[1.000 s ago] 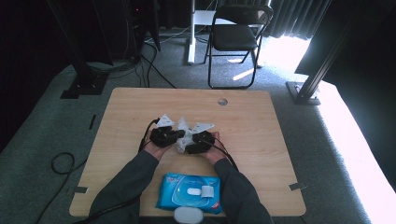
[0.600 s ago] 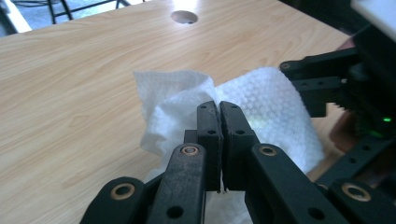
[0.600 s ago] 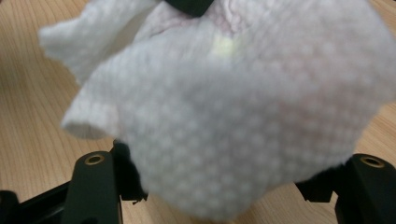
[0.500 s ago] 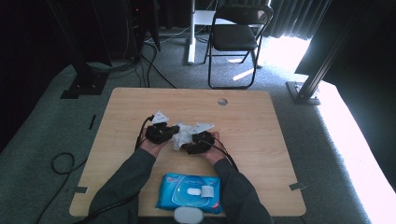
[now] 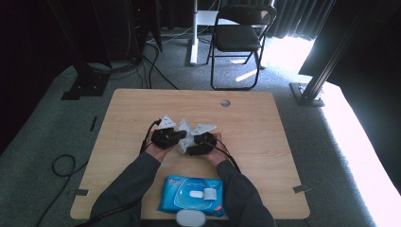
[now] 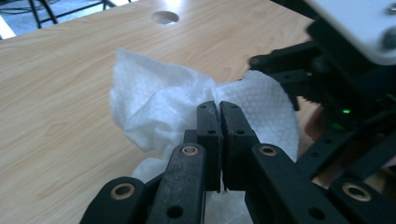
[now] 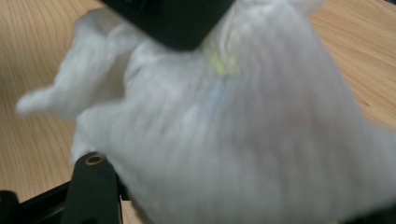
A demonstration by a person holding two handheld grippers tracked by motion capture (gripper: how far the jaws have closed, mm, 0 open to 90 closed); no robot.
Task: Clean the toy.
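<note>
Nearest, at the bench's (image 5: 265, 142) front edge between the person's forearms, lies a blue wipe pack (image 5: 191, 195) with a white flap on top, and a pale rounded thing just below it at the very edge. Farther in, the two hands meet over the middle of the bench with a crumpled white wipe (image 5: 185, 137) between them, held just above the wood. The left hand-held gripper (image 5: 176, 136) has its jaws pressed together on a fold of the wipe (image 6: 163, 107); in the left gripper view the cloth bunches out beyond both pads. The right hand-held gripper (image 5: 193, 143) sits touching the wipe (image 7: 243, 140) from the other side; in its own view the blurred cloth hides its jaws, so I cannot tell whether they pinch it. Beyond, a round hole (image 5: 225, 102) marks the bench's far side, and a folding chair (image 5: 241, 35) stands on the carpet past it.
</note>
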